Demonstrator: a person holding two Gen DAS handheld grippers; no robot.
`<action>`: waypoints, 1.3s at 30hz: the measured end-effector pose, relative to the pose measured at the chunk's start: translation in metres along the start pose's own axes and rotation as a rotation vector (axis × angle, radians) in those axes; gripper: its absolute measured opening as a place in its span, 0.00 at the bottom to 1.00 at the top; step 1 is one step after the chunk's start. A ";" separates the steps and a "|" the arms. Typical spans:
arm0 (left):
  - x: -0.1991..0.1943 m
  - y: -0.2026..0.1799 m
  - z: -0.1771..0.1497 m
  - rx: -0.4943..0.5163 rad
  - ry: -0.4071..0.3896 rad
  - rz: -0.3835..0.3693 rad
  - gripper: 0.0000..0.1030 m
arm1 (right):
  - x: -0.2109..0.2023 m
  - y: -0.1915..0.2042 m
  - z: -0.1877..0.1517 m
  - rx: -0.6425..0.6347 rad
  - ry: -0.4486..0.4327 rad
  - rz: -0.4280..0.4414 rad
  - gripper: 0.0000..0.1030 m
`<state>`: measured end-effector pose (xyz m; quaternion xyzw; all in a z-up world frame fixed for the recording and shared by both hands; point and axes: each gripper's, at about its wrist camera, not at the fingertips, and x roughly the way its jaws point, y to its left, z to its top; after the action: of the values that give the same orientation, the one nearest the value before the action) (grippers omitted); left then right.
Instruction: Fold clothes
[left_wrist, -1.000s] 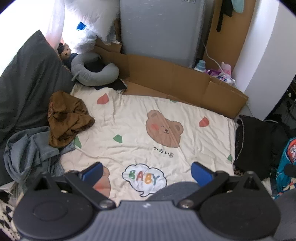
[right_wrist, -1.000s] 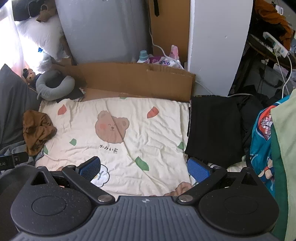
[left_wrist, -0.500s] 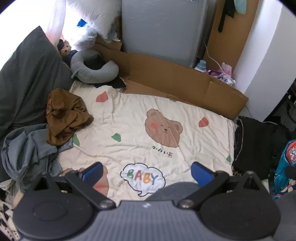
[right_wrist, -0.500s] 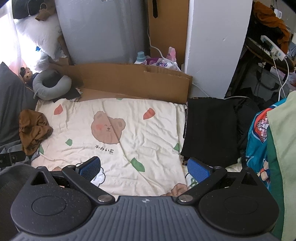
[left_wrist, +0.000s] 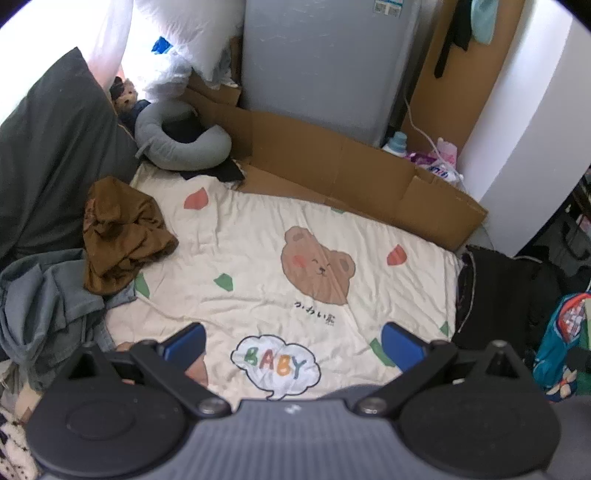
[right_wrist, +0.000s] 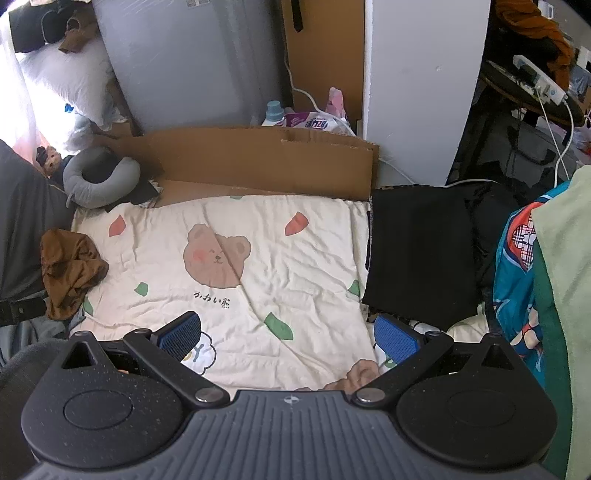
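Note:
A crumpled brown garment (left_wrist: 122, 236) (right_wrist: 70, 271) lies at the left edge of a cream bear-print blanket (left_wrist: 258, 258) (right_wrist: 288, 266). Beside it sits a heap of grey-blue clothing (left_wrist: 44, 295). A flat black garment (right_wrist: 421, 254) (left_wrist: 491, 295) lies off the blanket's right edge. My left gripper (left_wrist: 293, 345) hovers open over the blanket's near part, above the "BABY" print, holding nothing. My right gripper (right_wrist: 288, 334) is open too, over the blanket's near right corner, empty.
A cardboard wall (right_wrist: 258, 158) and a grey cabinet (left_wrist: 325, 66) close the far side. A grey neck pillow (left_wrist: 181, 144) and a dark pillow (left_wrist: 48, 166) sit at the left. Colourful fabric (right_wrist: 524, 266) hangs at the right, near a white pillar (right_wrist: 417, 85).
Both grippers have drifted slightly, so the scene sits a little lower in the left view and further left in the right view. No garment has moved and the jaws stay apart.

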<state>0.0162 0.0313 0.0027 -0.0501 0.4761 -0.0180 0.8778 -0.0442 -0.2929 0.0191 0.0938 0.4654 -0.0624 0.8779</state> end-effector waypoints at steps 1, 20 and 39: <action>-0.001 0.001 0.001 0.002 -0.001 -0.001 0.99 | -0.002 0.000 0.002 0.000 -0.004 -0.001 1.00; -0.019 0.028 0.022 0.025 -0.027 0.017 0.99 | -0.028 -0.001 0.014 0.020 -0.072 0.001 1.00; -0.016 0.087 0.050 -0.059 -0.058 0.075 0.99 | -0.010 0.017 0.044 0.010 -0.057 -0.003 1.00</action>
<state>0.0479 0.1230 0.0338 -0.0586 0.4521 0.0305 0.8895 -0.0108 -0.2859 0.0530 0.0958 0.4398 -0.0686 0.8903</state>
